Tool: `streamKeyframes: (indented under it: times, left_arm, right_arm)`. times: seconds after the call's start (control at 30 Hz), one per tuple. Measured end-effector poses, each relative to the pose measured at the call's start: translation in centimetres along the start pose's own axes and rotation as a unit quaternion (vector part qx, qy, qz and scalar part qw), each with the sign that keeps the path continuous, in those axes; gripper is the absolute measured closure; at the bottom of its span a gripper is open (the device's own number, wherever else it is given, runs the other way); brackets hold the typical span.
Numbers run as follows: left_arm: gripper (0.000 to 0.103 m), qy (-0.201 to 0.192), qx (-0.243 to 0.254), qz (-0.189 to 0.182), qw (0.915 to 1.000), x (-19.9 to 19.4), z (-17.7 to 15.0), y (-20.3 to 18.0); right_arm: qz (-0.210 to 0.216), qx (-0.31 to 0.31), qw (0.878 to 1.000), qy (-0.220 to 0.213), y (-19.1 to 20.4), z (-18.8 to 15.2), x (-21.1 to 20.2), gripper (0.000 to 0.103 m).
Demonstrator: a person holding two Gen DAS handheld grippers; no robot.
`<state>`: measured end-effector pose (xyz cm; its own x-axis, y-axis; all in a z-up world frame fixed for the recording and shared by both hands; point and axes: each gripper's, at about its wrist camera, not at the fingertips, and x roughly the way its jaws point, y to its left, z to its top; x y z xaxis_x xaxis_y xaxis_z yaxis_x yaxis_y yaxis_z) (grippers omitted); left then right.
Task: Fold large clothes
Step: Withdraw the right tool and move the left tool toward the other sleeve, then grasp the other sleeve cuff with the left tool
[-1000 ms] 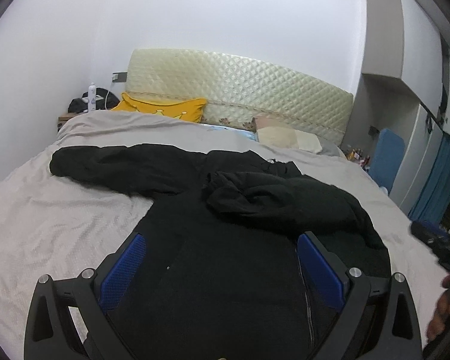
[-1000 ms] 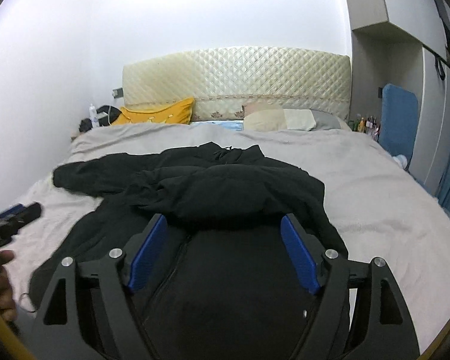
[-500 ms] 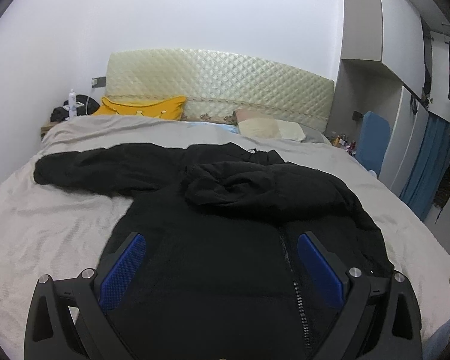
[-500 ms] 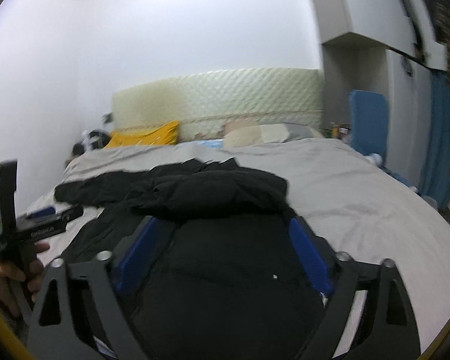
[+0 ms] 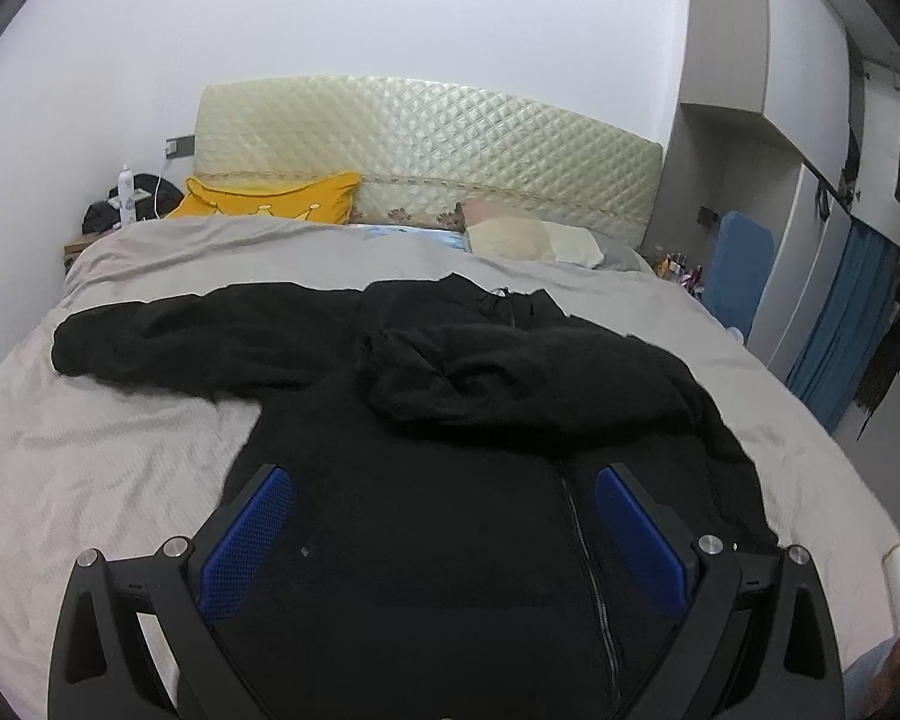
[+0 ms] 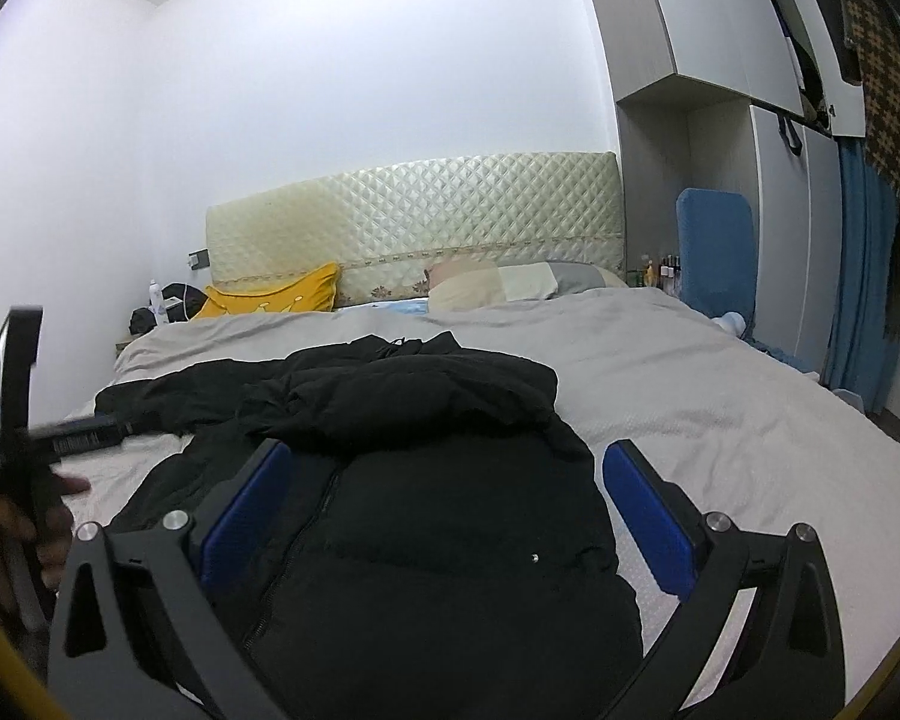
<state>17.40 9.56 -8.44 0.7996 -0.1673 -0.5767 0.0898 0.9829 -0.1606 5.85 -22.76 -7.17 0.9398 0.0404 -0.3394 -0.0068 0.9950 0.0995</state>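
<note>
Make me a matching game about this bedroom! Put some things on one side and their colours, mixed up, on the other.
Things:
1. jacket
2. cushion by the headboard
3. bed cover
4. gripper pads

Colours:
A. blue
B. grey
C. black
D. yellow

Pairs: 1-C, 2-D, 3-B, 4-A

Matt black cloth jacket (image 5: 450,480) on crinkled grey cloth bedspread (image 5: 120,468).
</note>
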Motion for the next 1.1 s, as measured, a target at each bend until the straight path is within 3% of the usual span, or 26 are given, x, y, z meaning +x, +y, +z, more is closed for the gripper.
streamKeyframes:
  times: [0.3, 0.57, 0.87, 1.1]
  left_arm:
    - [0.001, -0.019, 0.001, 0.033, 0.9993, -2.0, 9.1, 6.4]
    - [0.001, -0.014, -0.007, 0.119, 0.9928, -1.7, 14.1, 15.4]
    - [0.001, 0.024, -0.088, 0.123, 0.9882, 2.5, 12.2, 26.5]
    - [0.001, 0.041, -0.203, 0.093, 0.974, 8.2, 8.1, 36.0]
  right_arm:
    - [0.01, 0.0, 1.0, 0.011, 0.4, -0.5, 0.7, 0.0]
    - [0.01, -0.002, 1.0, 0.013, 1.0, -0.9, 1.2, 0.0]
    - [0.001, -0.017, 1.0, 0.025, 2.9, -1.5, 2.8, 0.0]
    - [-0.024, -0.044, 0.997, 0.063, 4.7, -2.4, 6.3, 0.0]
